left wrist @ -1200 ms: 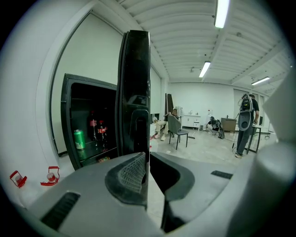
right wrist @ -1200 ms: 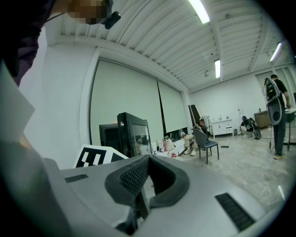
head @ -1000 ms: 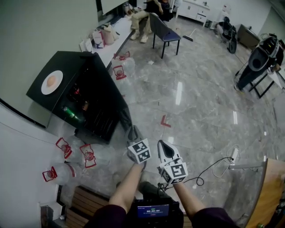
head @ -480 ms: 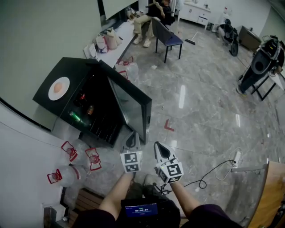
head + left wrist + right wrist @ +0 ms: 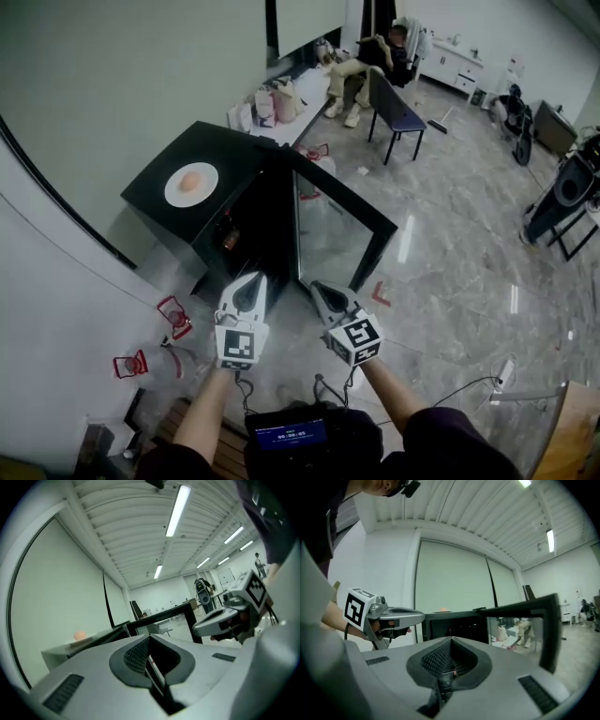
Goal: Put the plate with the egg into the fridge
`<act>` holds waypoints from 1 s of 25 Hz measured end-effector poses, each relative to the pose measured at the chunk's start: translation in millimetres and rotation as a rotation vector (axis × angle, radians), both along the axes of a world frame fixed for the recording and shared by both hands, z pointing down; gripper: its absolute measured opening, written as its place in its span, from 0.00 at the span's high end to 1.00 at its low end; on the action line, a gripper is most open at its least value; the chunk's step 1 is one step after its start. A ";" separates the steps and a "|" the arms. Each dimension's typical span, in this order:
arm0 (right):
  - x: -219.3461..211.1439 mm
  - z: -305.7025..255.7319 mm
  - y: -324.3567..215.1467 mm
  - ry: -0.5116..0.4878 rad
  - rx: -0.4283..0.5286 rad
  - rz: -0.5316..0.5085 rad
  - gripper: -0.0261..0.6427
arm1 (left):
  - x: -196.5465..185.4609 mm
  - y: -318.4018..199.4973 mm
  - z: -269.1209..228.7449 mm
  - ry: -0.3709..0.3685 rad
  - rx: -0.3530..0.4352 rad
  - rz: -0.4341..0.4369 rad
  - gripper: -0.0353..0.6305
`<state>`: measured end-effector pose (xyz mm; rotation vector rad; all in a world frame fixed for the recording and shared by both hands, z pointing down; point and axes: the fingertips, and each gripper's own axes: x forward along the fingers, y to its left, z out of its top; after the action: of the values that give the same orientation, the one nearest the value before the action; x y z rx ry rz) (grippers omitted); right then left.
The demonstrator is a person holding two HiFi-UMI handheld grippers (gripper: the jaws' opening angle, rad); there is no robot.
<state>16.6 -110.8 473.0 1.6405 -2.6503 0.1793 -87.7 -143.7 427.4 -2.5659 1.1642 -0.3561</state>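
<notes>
Marble floor [image 5: 450,234], open fridge [image 5: 236,153], plate [image 5: 208,174] with egg [image 5: 190,180] on top (left gripper [image 5: 254,277], right gripper [image 5: 312,285]: jaws together, empty).

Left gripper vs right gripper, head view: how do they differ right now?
The left gripper sits before the fridge's open compartment; the right gripper sits before the open door. The left stands nearly upright in the view; the right leans left. Shared: both shut and empty, neither touching the plate.

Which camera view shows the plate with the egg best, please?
The head view: it looks down on the plate, whole on the fridge top, with the egg at its middle. The left gripper view shows only the egg as an orange blur; the right gripper view shows the plate edge-on and tiny.
</notes>
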 end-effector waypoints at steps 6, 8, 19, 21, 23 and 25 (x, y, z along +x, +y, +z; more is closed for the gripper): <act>-85.2 -69.8 -91.9 0.152 -0.048 -0.286 0.95 | -57.0 -38.0 -51.1 -0.245 0.233 -0.015 0.93; -103.1 -89.9 -125.2 0.204 -0.069 -0.348 0.95 | -74.1 -57.0 -63.2 -0.317 0.288 -0.050 0.93; -167.8 -107.8 -288.3 0.705 -0.087 -0.571 0.95 | -117.9 -137.3 -69.6 -0.868 0.538 -0.130 0.93; -179.2 -111.7 -315.1 0.758 -0.093 -0.591 0.95 | -132.0 -148.5 -71.2 -0.913 0.522 -0.146 0.93; -186.6 -111.7 -338.7 0.796 -0.113 -0.601 0.95 | -146.4 -153.6 -73.1 -0.940 0.516 -0.156 0.93; -188.4 -106.1 -358.6 0.837 -0.158 -0.582 0.95 | -162.5 -157.0 -68.4 -0.975 0.497 -0.161 0.89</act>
<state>-171.7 -469.4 366.9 0.6139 -2.2136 -0.2500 -250.2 -300.7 359.0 -1.5268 0.8953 -1.0443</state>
